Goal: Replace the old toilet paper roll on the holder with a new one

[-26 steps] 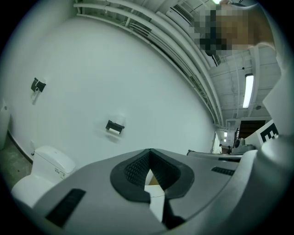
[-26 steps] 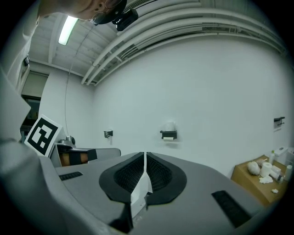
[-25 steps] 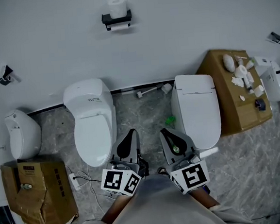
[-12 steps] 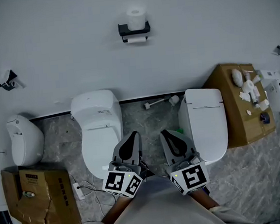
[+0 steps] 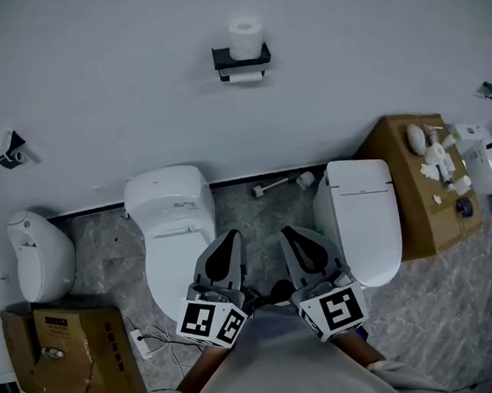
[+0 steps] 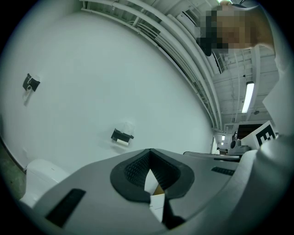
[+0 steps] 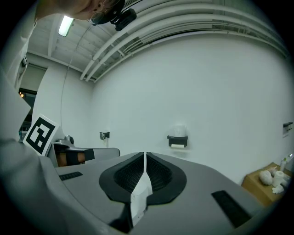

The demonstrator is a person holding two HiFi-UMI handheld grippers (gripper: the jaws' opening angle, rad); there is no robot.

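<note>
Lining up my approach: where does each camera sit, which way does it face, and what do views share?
Head view: on the person's head, looking steeply down at white toilets and wall; left gripper, right gripper, forearms show.
Left gripper view: on the left gripper, facing the wall along its shut jaws; right gripper's marker cube at right.
Right gripper view: on the right gripper, facing that wall, jaws shut; left gripper at left.
Shared: all three show the black wall-mounted toilet paper holder.

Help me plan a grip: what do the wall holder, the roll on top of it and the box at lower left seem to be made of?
Holder: matte black, thin flat edges; painted metal or plastic, can't tell.
Roll: matte white cylinder, likely tissue paper.
Box: dull brown cardboard, creased and dented.
</note>
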